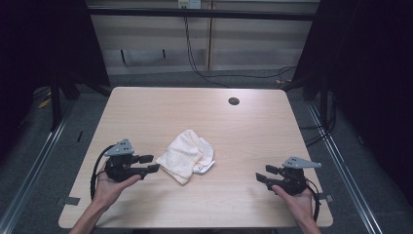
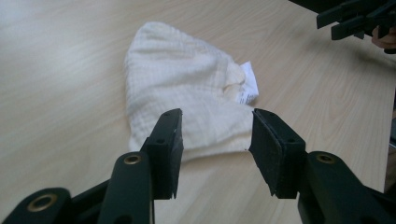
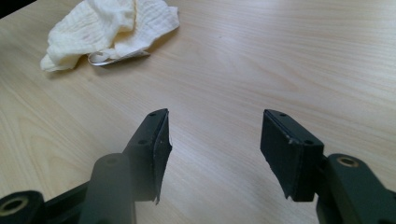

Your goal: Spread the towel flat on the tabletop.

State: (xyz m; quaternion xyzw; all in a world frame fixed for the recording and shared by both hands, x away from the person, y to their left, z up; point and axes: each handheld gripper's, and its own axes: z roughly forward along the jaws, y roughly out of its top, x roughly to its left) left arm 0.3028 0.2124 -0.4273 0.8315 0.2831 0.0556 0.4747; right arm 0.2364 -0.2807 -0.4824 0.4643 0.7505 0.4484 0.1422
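Cream cloth [image 1: 186, 155] lying crumpled near the middle of the tabletop [image 1: 253, 131], toward the person's left, with a white care tag [image 2: 247, 83] sticking out along one edge. The left hand-held gripper [image 1: 150, 163] is just beside the cloth's near left edge; in the left gripper view its jaws stand partly apart with the cloth's edge seen beyond and between them, the pads pressing on nothing. The right hand-held gripper [image 1: 267, 173] sits well apart from the cloth at the right side of the tabletop, jaws wide and empty over bare wood.

Handling, as judged: the cloth looks light, soft and limp, with a loose crinkled weave. It should drape and fold under its own weight, will not hold a shape, and is neither fragile nor slippery. A pinch at a free corner or along a raised fold would likely hold best; the flat middle offers little to bite on and the jaws may scrape the tabletop. The tag is a poor hold, being small and thin. Lifting by one point will likely leave the rest hanging in a bunch.
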